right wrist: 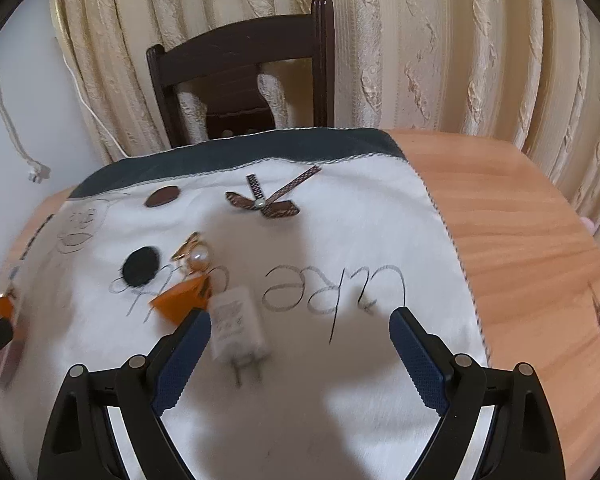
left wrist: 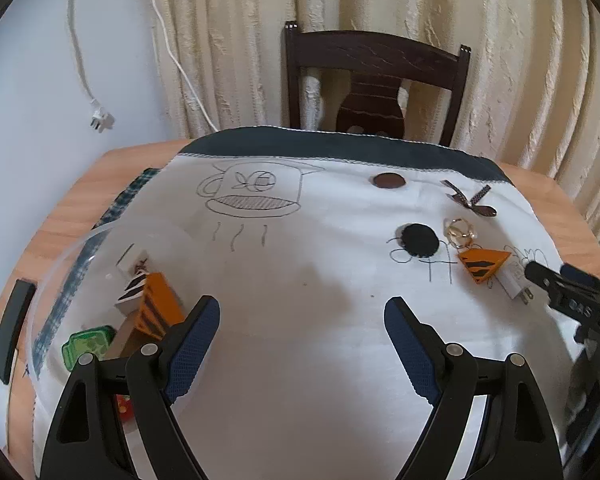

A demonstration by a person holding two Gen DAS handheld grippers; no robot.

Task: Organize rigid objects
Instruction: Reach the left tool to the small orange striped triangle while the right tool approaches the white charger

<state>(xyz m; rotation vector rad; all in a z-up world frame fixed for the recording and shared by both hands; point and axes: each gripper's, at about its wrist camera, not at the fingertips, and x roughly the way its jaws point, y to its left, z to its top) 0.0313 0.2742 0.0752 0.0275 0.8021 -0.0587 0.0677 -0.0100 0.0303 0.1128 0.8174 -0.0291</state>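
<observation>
We see the right gripper [right wrist: 300, 330], jaws spread and empty, over a white charger plug [right wrist: 238, 330] at lower centre, beside cloth [right wrist: 340, 208] lettering we cannot read. The left gripper [left wrist: 302, 320], jaws apart, holds nothing; "DAS" shows at right edge.

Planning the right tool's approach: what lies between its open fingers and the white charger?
Nothing: in the right wrist view the white charger lies just ahead of the right tool, beside its left finger, bare cloth around.

A wooden worktop [right wrist: 512, 216] carries a white cloth [left wrist: 320, 280] — dark-banded along its far edge. Right on the cloth lie a white charger [right wrist: 238, 330], an orange wedge [left wrist: 482, 266] and a ribbon bow [right wrist: 264, 202].
</observation>
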